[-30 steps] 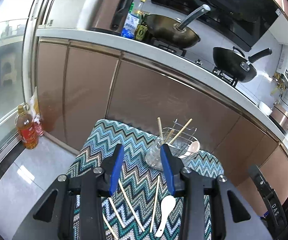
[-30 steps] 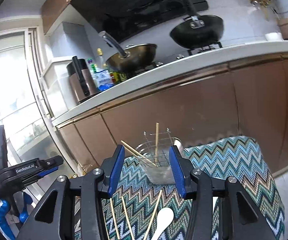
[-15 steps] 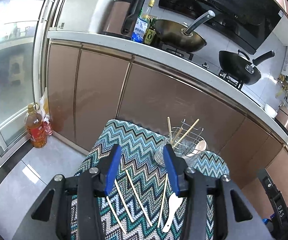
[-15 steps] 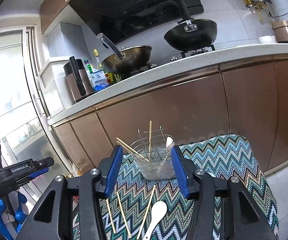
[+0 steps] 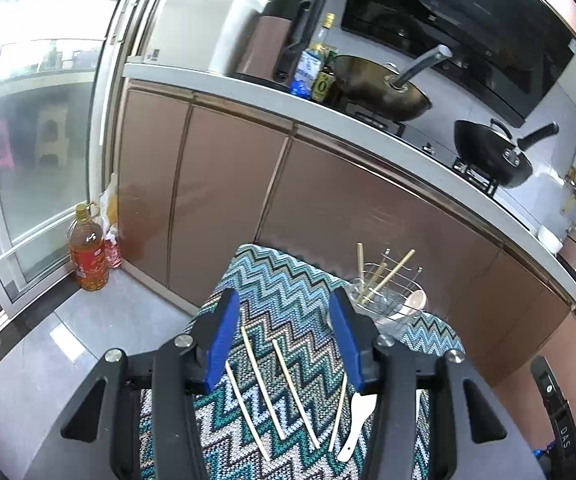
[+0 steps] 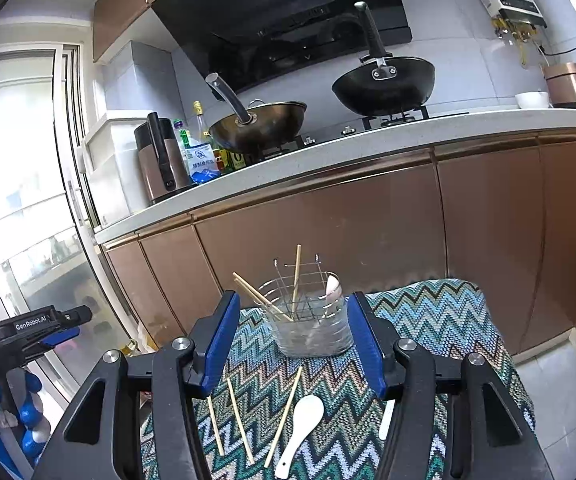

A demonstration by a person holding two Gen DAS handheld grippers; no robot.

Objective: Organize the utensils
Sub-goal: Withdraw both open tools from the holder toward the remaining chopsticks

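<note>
Your left gripper (image 5: 284,336) and right gripper (image 6: 294,340) hover with fingers spread wide, holding nothing. Chopsticks (image 5: 254,384) and a spoon (image 6: 302,426) lie on the tabletop (image 6: 428,320) before the holder (image 6: 308,328).

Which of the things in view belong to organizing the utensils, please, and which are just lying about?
Job:
- loose chopsticks
- white spoon
- wire utensil holder, already holding chopsticks and a spoon
- both grippers, left and right, open and empty

Lying about:
- two woks
- oil bottle on the floor
- kettle
</note>
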